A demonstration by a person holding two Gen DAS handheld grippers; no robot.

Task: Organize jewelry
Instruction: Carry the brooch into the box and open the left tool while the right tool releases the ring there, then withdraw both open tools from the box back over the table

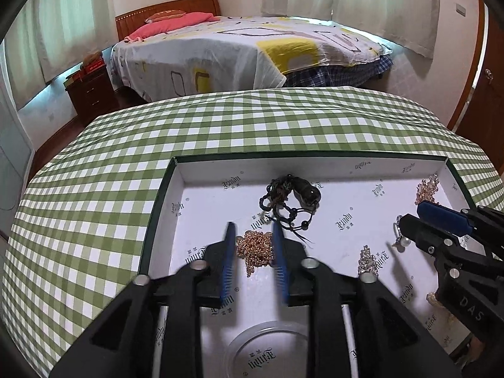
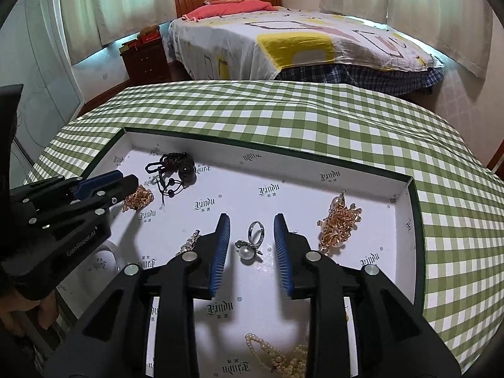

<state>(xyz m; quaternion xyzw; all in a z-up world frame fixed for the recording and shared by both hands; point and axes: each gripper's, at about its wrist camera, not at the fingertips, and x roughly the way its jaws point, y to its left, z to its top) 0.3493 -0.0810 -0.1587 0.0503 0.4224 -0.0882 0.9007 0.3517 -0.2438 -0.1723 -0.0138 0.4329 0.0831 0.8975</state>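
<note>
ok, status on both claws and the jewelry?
Left claw open, straddling gold chain. Right claw open around pearl ring. Nothing gripped, nothing in the way.

A gold chain heap (image 1: pixel 254 247) lies at centre frame in the left view, a black beaded cord (image 1: pixel 288 200) above it. In the right view, a pearl ring (image 2: pixel 250 244) lies centre, gold jewelry (image 2: pixel 340 220) to its right, and a pearl strand (image 2: pixel 277 357) at the bottom.

**Black frames, blue ribbed pads**

The left gripper (image 1: pixel 253 236) and the right gripper (image 2: pixel 252 230) share one build: matte black plastic linkages with triangular cut-outs, round silver pins at each joint, and blue ribbed pads lining the jaws. White lettering marks the left gripper's side, reading "GenRobot.AI". Bare skin of the left hand (image 2: pixel 37 312) shows beneath it.
</note>
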